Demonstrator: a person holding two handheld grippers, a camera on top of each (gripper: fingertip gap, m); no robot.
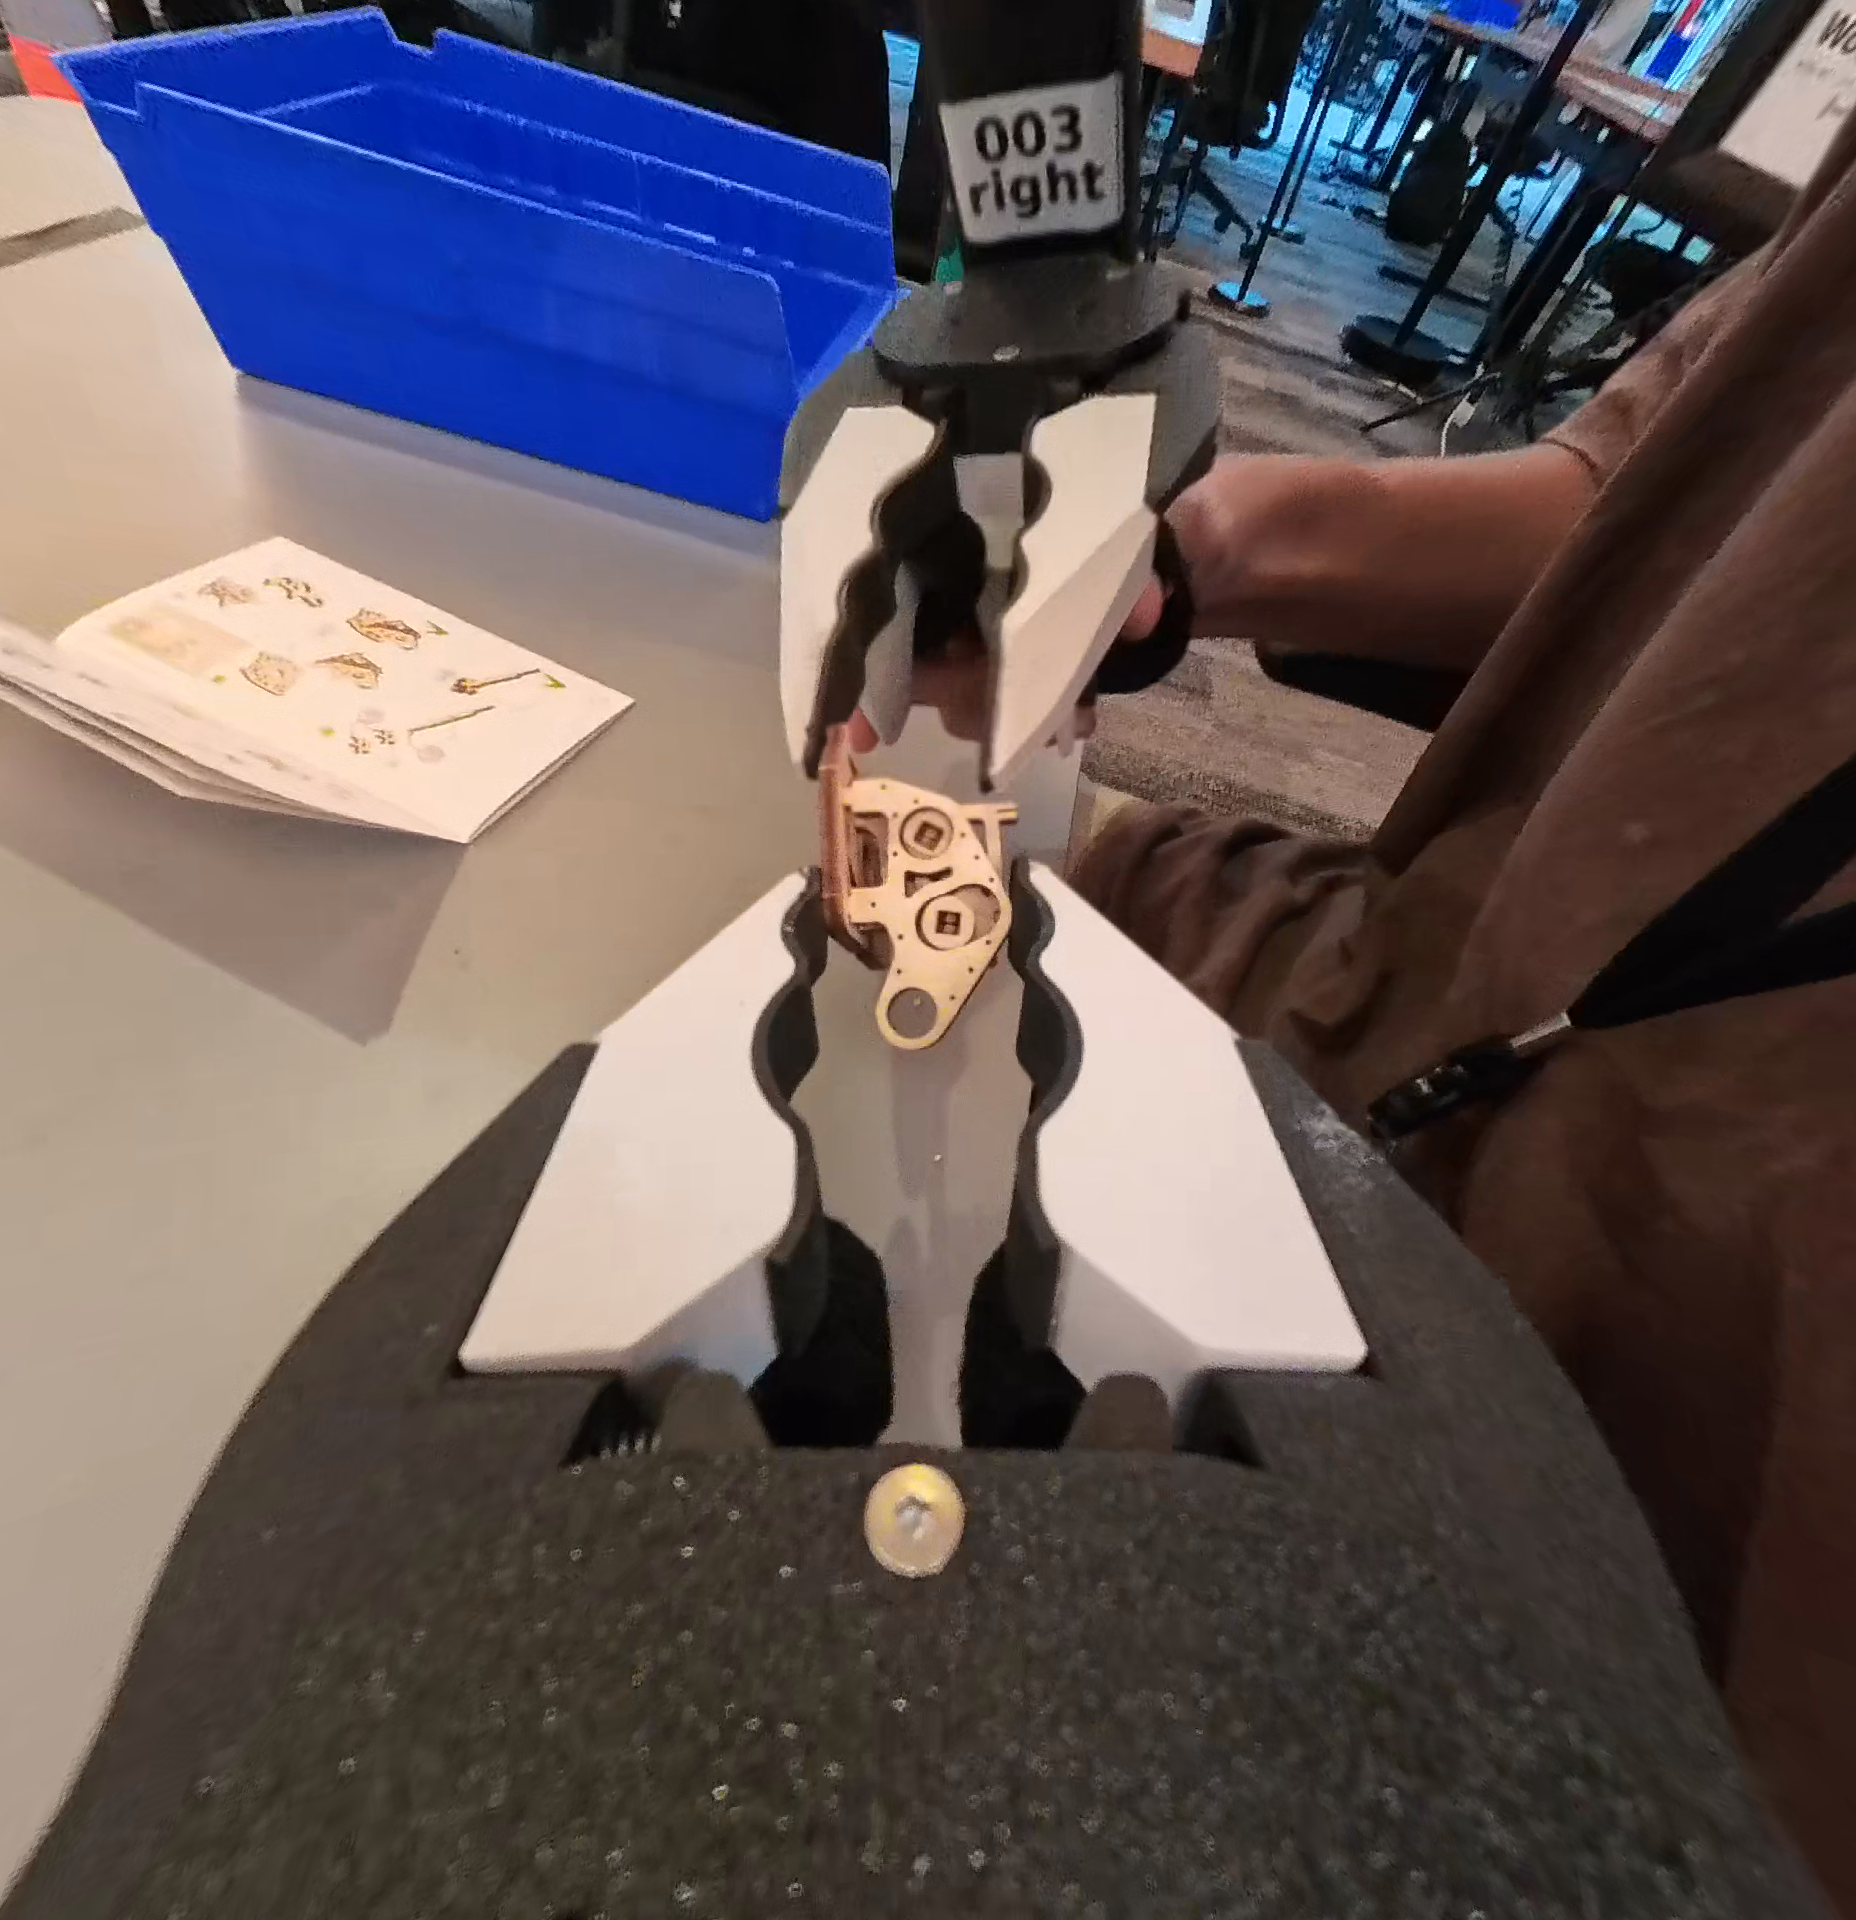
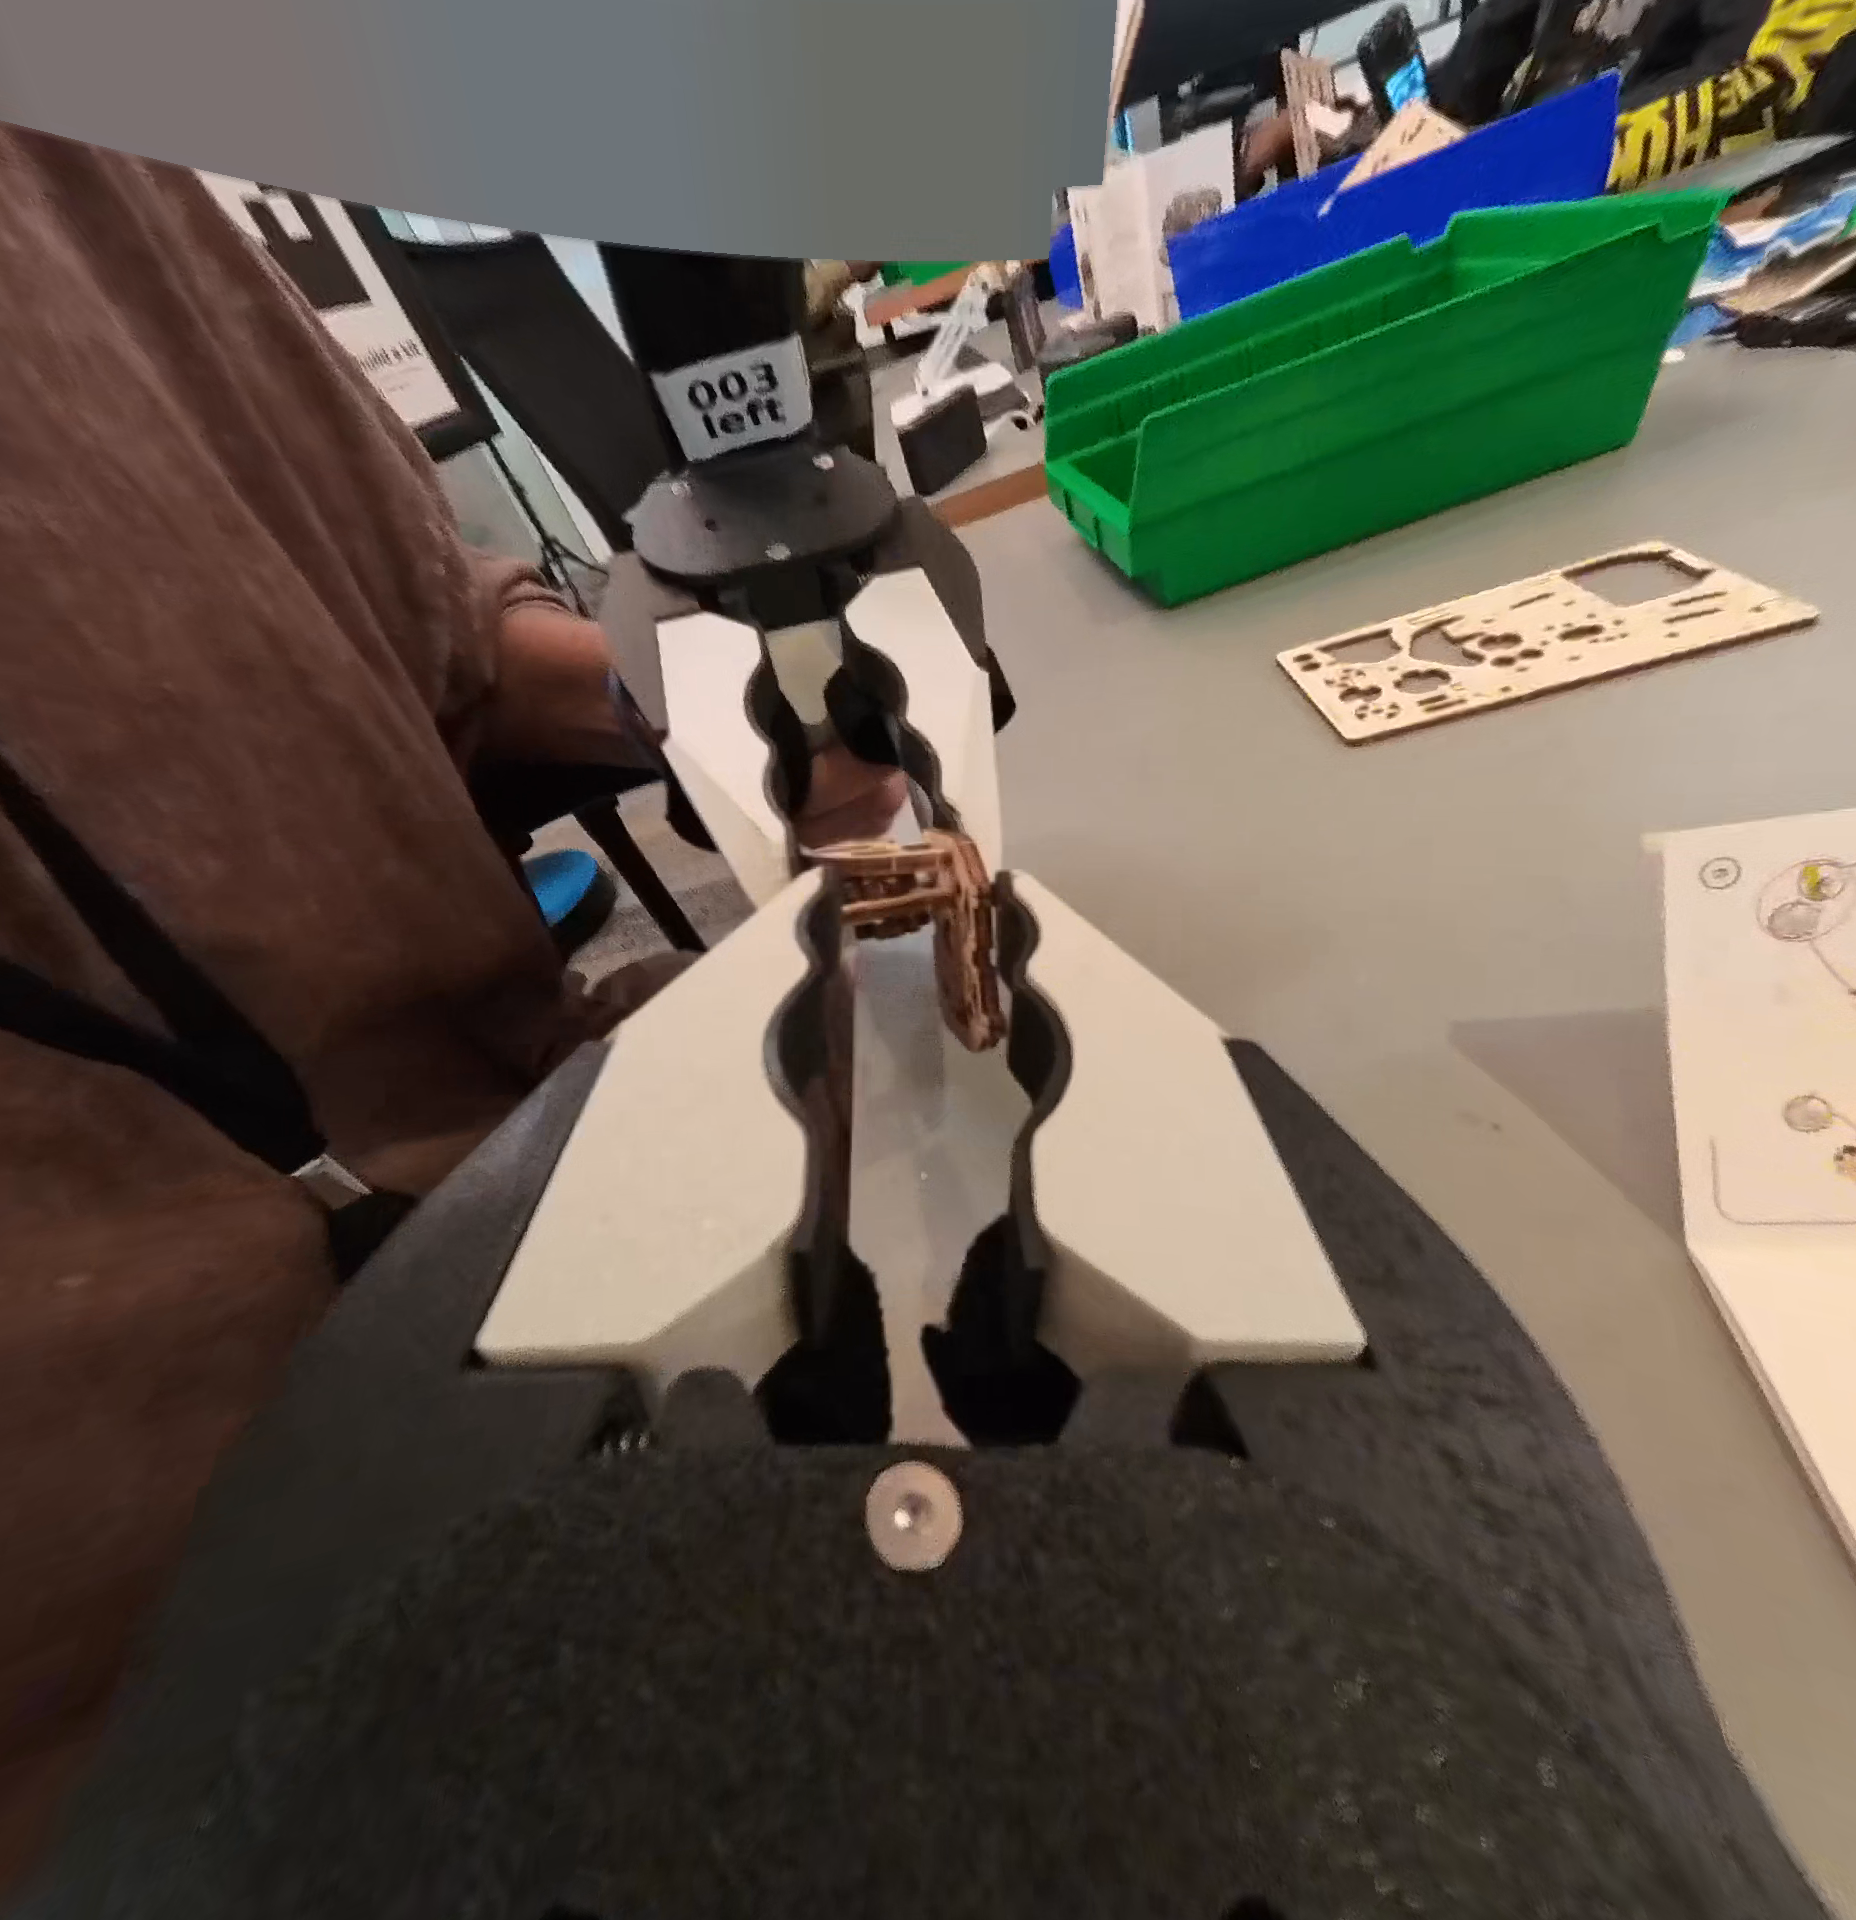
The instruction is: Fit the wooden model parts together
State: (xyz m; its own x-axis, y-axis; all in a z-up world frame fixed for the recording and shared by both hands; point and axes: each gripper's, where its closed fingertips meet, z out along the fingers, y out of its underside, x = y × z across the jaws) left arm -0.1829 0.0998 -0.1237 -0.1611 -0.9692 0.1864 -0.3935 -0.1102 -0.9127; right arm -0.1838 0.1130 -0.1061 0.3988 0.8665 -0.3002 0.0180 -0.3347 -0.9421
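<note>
Left wrist view: both hand-held grippers (image 1: 916, 894) pinch the wooden model (image 1: 919, 899).

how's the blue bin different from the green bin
Colour: the blue bin is blue, the green bin green.
Place: the blue bin shows only in the left wrist view, behind the open instruction booklet; the green bin shows only in the right wrist view, behind the punched-out wooden sheet.
Both are long open-topped plastic bins standing on the grey table.
</note>
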